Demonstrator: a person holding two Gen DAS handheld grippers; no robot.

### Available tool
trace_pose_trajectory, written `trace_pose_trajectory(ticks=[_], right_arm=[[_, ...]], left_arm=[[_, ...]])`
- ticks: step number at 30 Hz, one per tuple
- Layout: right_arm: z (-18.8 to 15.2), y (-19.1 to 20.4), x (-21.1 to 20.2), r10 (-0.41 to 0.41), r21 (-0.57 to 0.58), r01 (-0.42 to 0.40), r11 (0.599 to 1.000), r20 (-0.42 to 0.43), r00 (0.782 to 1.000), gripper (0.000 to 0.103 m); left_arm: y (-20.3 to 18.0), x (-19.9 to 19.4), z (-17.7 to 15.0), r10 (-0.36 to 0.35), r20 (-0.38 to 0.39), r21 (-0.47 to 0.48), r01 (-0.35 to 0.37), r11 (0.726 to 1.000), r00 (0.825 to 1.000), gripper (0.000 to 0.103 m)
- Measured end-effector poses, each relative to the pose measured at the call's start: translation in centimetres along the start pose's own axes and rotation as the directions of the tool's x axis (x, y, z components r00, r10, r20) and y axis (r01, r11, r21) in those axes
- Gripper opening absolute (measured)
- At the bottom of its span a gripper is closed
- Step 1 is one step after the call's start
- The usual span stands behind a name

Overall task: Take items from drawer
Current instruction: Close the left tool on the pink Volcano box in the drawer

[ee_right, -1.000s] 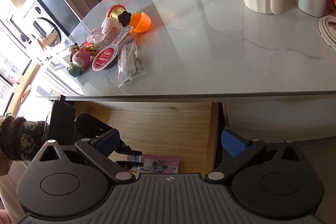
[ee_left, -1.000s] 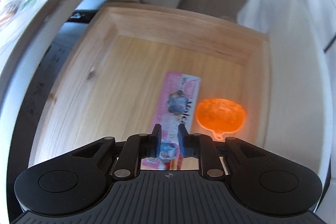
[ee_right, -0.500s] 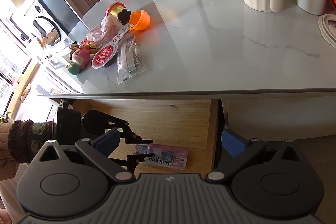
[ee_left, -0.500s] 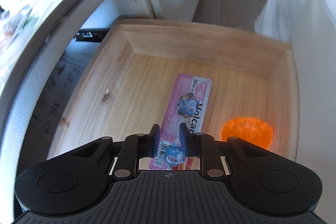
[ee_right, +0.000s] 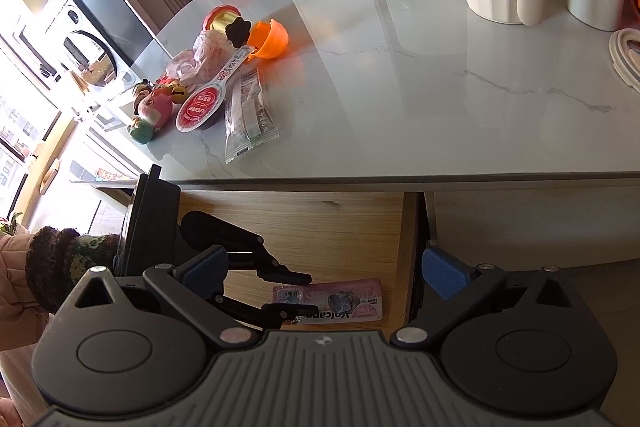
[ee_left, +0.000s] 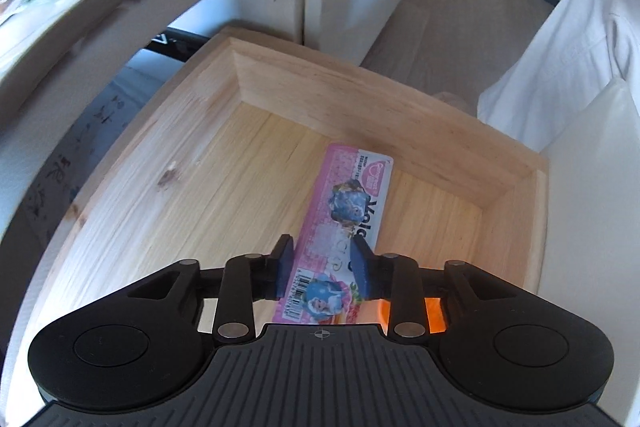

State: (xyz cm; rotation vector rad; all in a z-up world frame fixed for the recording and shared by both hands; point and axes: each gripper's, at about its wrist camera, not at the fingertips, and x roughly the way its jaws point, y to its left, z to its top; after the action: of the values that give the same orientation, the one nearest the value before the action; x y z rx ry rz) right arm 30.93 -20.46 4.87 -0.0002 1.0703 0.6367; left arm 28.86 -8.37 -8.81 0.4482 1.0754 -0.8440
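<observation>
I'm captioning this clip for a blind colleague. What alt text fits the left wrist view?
The left gripper reaches down into an open wooden drawer, its jaws opening astride the near end of a flat pink snack packet on the drawer floor. An orange object glows mostly hidden behind the gripper's right linkage.

A pink snack packet [ee_left: 352, 215] lies flat on the wooden drawer [ee_left: 192, 195] floor.

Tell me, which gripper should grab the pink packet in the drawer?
Probably the left gripper. It hangs right over the pink packet in the wooden drawer, jaws opening on either side of it. The right gripper waits wide open, outside the drawer.
</observation>
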Motion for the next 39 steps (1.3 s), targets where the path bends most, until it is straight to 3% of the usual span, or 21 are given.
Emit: trace_pose_trajectory(ticks=[13,19,30,39], right_arm=[[0.1,-0.8,-0.5,-0.018,0.035,0.017,0.999,0.020,1.000,0.103],[0.0,-0.8,-0.6,-0.016,0.033,0.015,0.999,0.021,1.000,0.103],[-0.1,-0.7,-0.5,-0.019,0.032,0.019,0.999,0.014,1.000,0.103],[0.0,-0.6,-0.5,-0.020,0.023,0.020,1.000,0.013,1.000,0.103]], left_arm=[[-2.7,1.3,1.5,-0.008,0.009,0.114,0.007,0.993,1.000,0.040],[-2.8,0.9,0.8,-0.104,-0.046,0.168,0.110,0.980,0.994,0.044],[-4.2,0.0,-0.1,-0.146,-0.137,0.313,0.183,0.932,0.980,0.045],[-3.7,-0.2,-0.5,-0.161,-0.148,0.221,0.191,0.956,0.976,0.044]])
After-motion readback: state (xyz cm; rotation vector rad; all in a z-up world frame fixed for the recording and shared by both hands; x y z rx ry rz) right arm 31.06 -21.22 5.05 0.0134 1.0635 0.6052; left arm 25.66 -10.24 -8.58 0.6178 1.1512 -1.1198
